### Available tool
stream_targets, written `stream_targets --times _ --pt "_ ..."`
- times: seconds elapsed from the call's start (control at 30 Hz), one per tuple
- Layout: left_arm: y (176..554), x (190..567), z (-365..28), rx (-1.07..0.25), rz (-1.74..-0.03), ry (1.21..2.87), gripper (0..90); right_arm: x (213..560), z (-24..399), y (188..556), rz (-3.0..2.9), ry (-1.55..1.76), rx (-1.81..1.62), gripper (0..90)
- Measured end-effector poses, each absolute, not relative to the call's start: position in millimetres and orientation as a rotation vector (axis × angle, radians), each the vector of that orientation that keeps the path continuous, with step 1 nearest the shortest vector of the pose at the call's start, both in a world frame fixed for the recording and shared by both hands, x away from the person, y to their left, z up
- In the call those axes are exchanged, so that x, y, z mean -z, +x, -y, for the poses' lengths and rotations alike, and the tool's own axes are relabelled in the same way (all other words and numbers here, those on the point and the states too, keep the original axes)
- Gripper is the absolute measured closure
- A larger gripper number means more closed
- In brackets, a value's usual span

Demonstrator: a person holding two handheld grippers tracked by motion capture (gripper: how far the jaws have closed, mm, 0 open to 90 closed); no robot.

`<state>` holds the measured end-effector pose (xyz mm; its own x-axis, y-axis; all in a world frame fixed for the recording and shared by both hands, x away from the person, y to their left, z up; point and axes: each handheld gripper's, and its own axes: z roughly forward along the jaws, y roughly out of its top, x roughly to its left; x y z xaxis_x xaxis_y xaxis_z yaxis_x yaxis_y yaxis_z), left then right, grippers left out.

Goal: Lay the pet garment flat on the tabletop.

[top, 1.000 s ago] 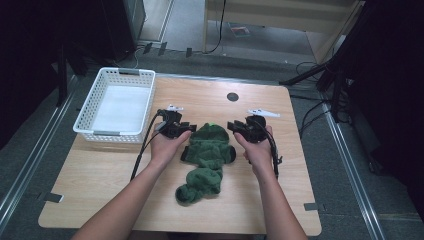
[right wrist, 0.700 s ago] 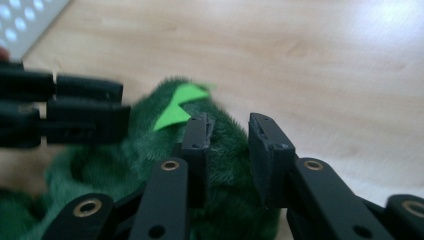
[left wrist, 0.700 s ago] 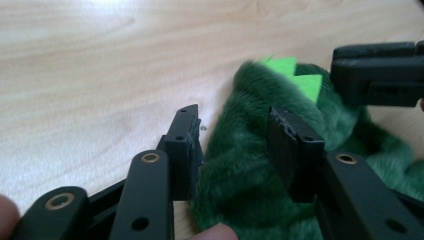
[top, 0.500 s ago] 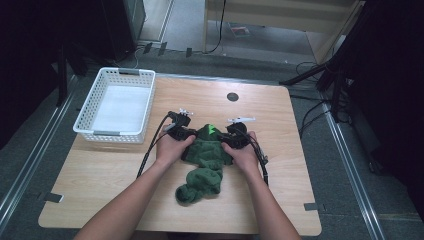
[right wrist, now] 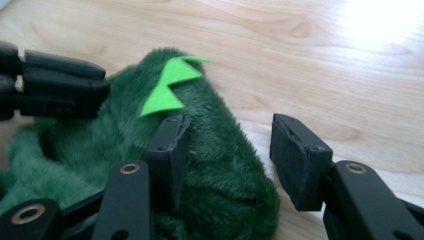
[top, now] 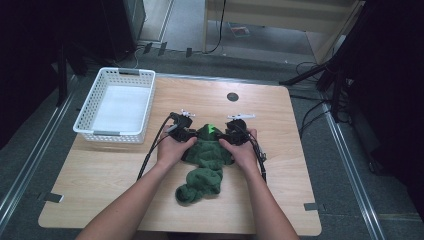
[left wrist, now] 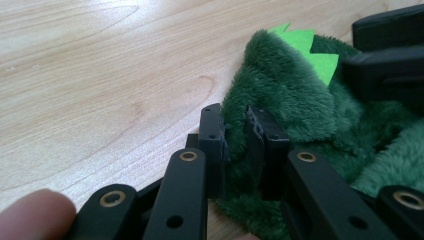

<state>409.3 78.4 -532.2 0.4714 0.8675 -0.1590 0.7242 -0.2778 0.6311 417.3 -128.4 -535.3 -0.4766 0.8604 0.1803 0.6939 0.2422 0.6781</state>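
A dark green plush garment (top: 204, 162) with a bright green felt crest (top: 211, 128) lies crumpled in the middle of the wooden table (top: 300, 175). My left gripper (top: 183, 132) is at its upper left edge. In the left gripper view that gripper (left wrist: 238, 137) is shut on a fold of the plush (left wrist: 295, 95). My right gripper (top: 235, 131) is at the upper right edge. It (right wrist: 227, 145) stands open: one jaw presses into the plush (right wrist: 220, 165) below the crest (right wrist: 170, 85), the other hangs over bare wood.
A white lattice basket (top: 116, 106) stands at the table's left back corner, a white sheet on its floor. A small black round disc (top: 232, 96) sits at the back centre. Cables trail from both grippers toward the table's front. Dark floor and rails surround the table.
Both hands moved inward from the garment's sides to its top edge. The left jaws have come together on a fold, and the green crest now shows between the grippers.
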Motion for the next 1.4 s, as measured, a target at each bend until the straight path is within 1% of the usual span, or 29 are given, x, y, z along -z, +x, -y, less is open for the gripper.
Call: stream_targets --times 0.03,0.07,0.1,0.13,0.17,0.2,0.23,0.27,0.3,0.47,0.5,0.53,0.57,0.6,0.63,0.67,0.7,0.73,0.77,0.83,0.87,0.9,0.93,0.97,1.03,1.1,1.23,1.3,1.4 --pt "409.0 532.4 -79.0 -0.285 -1.304 2.078 82.7 535.4 128.1 416.2 -2.297 1.445 -1.059 50.8" --pt "408.8 532.8 -80.4 -0.283 -1.293 2.082 86.0 535.3 128.6 413.7 -2.309 1.433 -1.059 56.1" --pt "408.4 532.9 -80.4 -0.281 -1.288 2.082 86.8 535.6 128.6 412.1 -2.315 1.418 -1.060 59.5" --pt "408.4 532.9 -80.4 -0.281 -1.288 2.082 87.7 535.6 128.6 412.1 -2.315 1.418 -1.060 59.5" --pt "407.7 532.8 -79.8 -0.286 -1.288 2.086 87.7 536.1 128.4 410.3 -2.320 1.400 -1.061 65.1" --pt "406.9 533.0 -79.0 -0.292 -1.285 2.084 88.6 537.3 128.1 406.9 -2.339 1.352 -1.066 79.7" --pt "405.6 532.8 -78.5 -0.296 -1.282 2.086 88.6 537.3 128.1 406.9 -2.339 1.352 -1.066 79.7" --pt "402.1 531.0 -78.2 -0.307 -1.280 2.062 89.1 535.5 127.7 404.4 -2.336 1.308 -1.068 87.1" --pt "402.1 531.0 -78.2 -0.307 -1.280 2.062 89.3 532.9 127.6 403.3 -2.310 1.273 -1.074 87.6" --pt "402.0 526.3 -80.4 -0.364 -1.320 1.989 88.7 524.0 128.7 404.0 -2.215 1.273 -1.139 87.5" --pt "405.7 528.8 -83.6 -0.366 -1.371 1.958 86.7 526.7 127.8 405.4 -2.242 1.273 -1.128 85.8" --pt "405.7 528.8 -83.6 -0.366 -1.371 1.958 81.7 526.7 127.8 405.4 -2.242 1.273 -1.128 85.8" --pt "406.7 529.4 -85.9 -0.369 -1.402 1.929 81.7 529.3 127.3 405.9 -2.266 1.280 -1.123 81.3" --pt "406.4 529.1 -88.1 -0.359 -1.409 1.905 68.3 530.6 127.9 404.9 -2.260 1.290 -1.108 66.8" --pt "404.4 527.8 -92.0 -0.340 -1.403 1.870 56.0 528.2 133.9 402.6 -2.191 1.328 -1.097 55.0" --pt "396.2 523.4 -99.8 -0.340 -1.386 1.819 52.1 524.6 141.0 400.2 -2.156 1.370 -1.139 53.4" --pt "396.2 523.4 -99.8 -0.340 -1.386 1.819 48.8 524.6 141.0 400.2 -2.156 1.370 -1.139 53.4" --pt "390.8 520.8 -103.8 -0.338 -1.378 1.799 48.8 520.6 150.0 396.3 -2.117 1.400 -1.208 52.7" --pt "380.1 517.0 -111.5 -0.333 -1.345 1.792 47.3 513.1 168.4 385.9 -2.065 1.423 -1.286 54.8" --pt "373.7 515.7 -114.6 -0.337 -1.325 1.792 47.6 510.8 174.7 381.2 -2.053 1.422 -1.302 56.7" --pt "365.5 514.2 -118.7 -0.335 -1.305 1.797 47.6 508.5 183.1 374.6 -2.046 1.410 -1.322 58.5" --pt "359.6 513.8 -121.8 -0.328 -1.290 1.799 48.4 505.4 197.9 358.0 -2.046 1.395 -1.357 63.4" --pt "348.7 513.8 -125.9 -0.307 -1.271 1.802 48.7 505.1 202.1 350.5 -2.050 1.382 -1.368 64.7" --pt "348.7 513.8 -125.9 -0.307 -1.271 1.802 49.0 505.3 205.1 342.5 -2.056 1.370 -1.380 67.1" --pt "337.8 514.8 -126.5 -0.283 -1.249 1.800 49.3 506.1 206.5 335.1 -2.072 1.356 -1.402 68.7" --pt "327.9 518.0 -125.6 -0.259 -1.233 1.812 49.9 509.6 201.6 315.2 -2.140 1.291 -1.390 69.3" --pt "317.9 530.1 -122.7 -0.229 -1.229 1.851 50.2 514.4 194.1 308.3 -2.219 1.244 -1.318 65.8" --pt "316.1 536.1 -122.0 -0.210 -1.241 1.856 50.6 521.8 191.9 309.3 -2.261 1.267 -1.313 64.9" --pt "313.1 539.7 -119.0 -0.192 -1.209 1.889 52.5 532.9 185.0 312.3 -2.294 1.275 -1.259 63.6"
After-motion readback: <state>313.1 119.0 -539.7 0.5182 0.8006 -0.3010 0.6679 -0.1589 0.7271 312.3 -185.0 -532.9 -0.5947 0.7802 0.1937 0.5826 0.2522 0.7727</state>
